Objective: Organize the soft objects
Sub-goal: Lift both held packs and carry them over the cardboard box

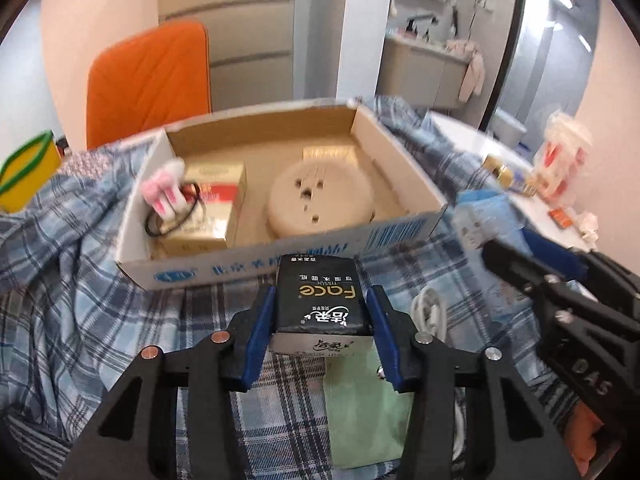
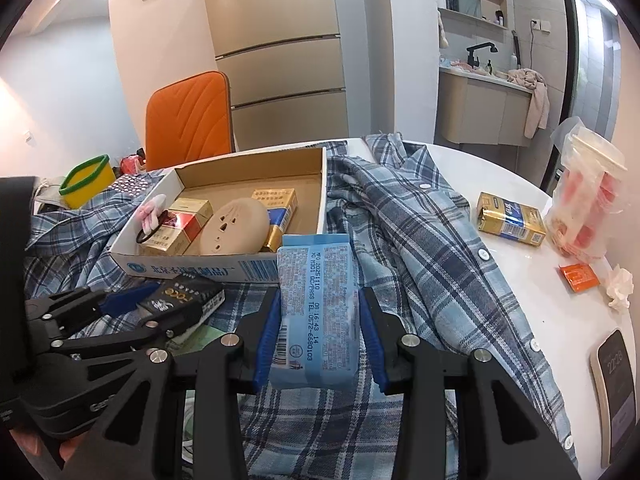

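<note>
A black tissue pack (image 1: 320,296) sits between the blue pads of my left gripper (image 1: 322,308), which is shut on it just in front of the cardboard box (image 1: 280,266). In the right wrist view that same gripper (image 2: 160,304) holds the black pack (image 2: 188,296) at lower left. My right gripper (image 2: 320,312) is shut on a light blue soft pack (image 2: 316,280), held upright near the box's front right corner (image 2: 256,270). The box holds gold cartons, a round beige pad (image 1: 320,196) and a pink bunny hair tie (image 1: 164,192). A blue plaid shirt (image 2: 420,260) lies under everything.
An orange chair (image 2: 188,120) stands behind the box, and a yellow cup (image 2: 86,184) sits at far left. On the white table to the right lie a gold-blue carton (image 2: 510,220), a plastic bag (image 2: 584,200), an orange sachet (image 2: 580,276) and a phone (image 2: 616,392). A white cable (image 1: 430,308) lies beside the left gripper.
</note>
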The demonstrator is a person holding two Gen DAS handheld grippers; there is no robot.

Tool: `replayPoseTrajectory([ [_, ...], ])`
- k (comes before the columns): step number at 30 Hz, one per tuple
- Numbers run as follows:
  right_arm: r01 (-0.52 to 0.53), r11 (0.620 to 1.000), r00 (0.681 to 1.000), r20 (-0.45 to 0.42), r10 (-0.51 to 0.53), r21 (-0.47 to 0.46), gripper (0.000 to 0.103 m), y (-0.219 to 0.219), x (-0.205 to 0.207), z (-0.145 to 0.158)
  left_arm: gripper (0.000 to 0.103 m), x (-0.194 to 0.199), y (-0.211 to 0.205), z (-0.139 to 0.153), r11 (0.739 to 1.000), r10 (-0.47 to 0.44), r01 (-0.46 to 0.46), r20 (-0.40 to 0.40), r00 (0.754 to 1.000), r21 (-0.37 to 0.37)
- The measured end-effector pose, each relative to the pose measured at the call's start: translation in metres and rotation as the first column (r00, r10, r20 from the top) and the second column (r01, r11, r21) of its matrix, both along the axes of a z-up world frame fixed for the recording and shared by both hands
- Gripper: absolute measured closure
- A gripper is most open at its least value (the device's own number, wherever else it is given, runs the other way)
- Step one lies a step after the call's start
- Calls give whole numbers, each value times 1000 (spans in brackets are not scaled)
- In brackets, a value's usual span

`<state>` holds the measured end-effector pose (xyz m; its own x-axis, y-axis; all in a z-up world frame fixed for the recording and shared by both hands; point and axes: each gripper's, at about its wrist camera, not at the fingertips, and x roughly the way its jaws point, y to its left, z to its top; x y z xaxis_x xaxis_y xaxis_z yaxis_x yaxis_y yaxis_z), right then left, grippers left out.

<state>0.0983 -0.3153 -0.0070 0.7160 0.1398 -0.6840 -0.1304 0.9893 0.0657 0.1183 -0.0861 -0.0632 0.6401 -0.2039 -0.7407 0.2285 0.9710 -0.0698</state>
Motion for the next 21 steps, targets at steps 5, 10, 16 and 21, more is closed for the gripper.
replayPoseTrajectory([
  [5, -26, 1000, 998, 62, 26, 6, 62, 3, -9, 8, 58, -16, 9, 18, 999, 21, -15, 132, 991, -45],
  [10, -51, 999, 990, 135, 48, 18, 62, 4, -19, 18, 59, -35, 15, 37, 997, 41, -20, 276, 960, -80],
  [16, -80, 997, 971, 227, 73, 24, 62, 7, -32, 28, 59, -67, 12, 55, 996, 27, 17, 472, 881, -87],
  [21, -86, 996, 954, 291, 71, 37, 62, 4, -41, 35, 59, -81, 15, 61, 996, 42, 9, 548, 835, -90],
])
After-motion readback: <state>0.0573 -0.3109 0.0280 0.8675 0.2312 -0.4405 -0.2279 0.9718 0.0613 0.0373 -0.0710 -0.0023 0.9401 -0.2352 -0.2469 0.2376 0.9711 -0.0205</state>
